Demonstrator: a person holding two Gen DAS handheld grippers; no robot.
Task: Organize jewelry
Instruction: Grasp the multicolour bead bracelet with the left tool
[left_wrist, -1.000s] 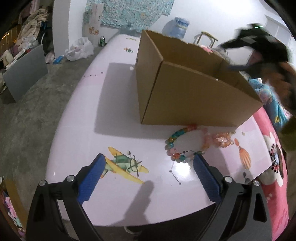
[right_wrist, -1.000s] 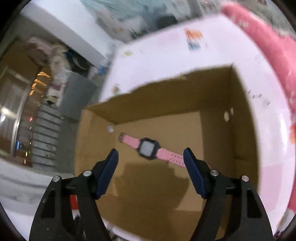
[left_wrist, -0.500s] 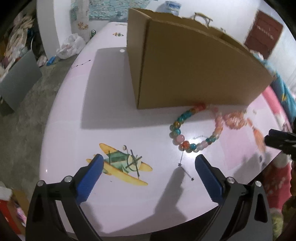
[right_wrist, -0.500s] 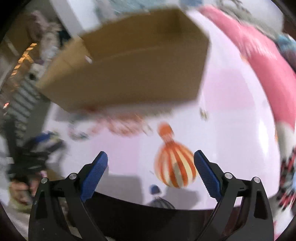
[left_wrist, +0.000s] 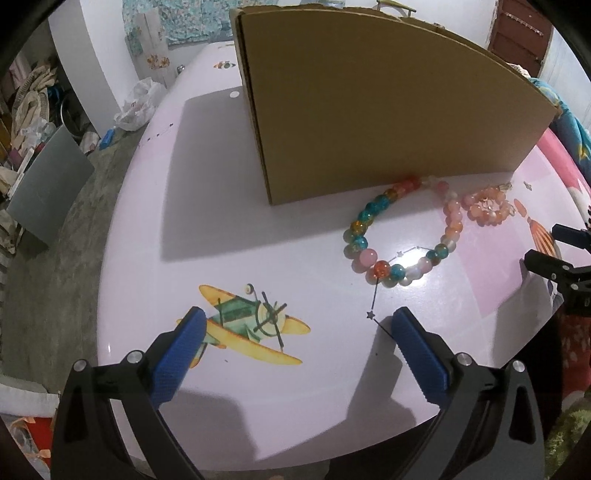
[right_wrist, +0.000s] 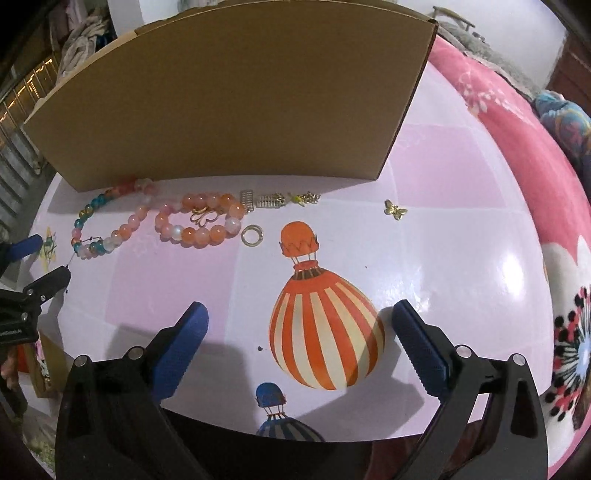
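Note:
A bracelet of blue, orange and pink beads (left_wrist: 364, 221) lies on the pink table (left_wrist: 221, 221), touching the front wall of the cardboard box (left_wrist: 369, 110). Right of it lies a peach bead bracelet (right_wrist: 199, 234) with a gold pendant (right_wrist: 203, 216) inside its loop. Beside that are a gold ring (right_wrist: 252, 235), small gold pieces (right_wrist: 271, 201) and a gold butterfly charm (right_wrist: 395, 210). My left gripper (left_wrist: 297, 317) hangs open over the printed aeroplane, short of the beads. My right gripper (right_wrist: 299, 308) is over the printed balloon, jaws opening with nothing between them.
The box (right_wrist: 240, 103) stands tall right behind the jewelry and hides its own inside. A pink flowered blanket (right_wrist: 535, 184) lies along the table's right side. The table's near edge is just under both grippers. Floor clutter (left_wrist: 33, 110) sits far left.
My right gripper left the box, where a pink watch lies, and came down to the table in front of it, jaws wider. My left gripper sank and rolled a little.

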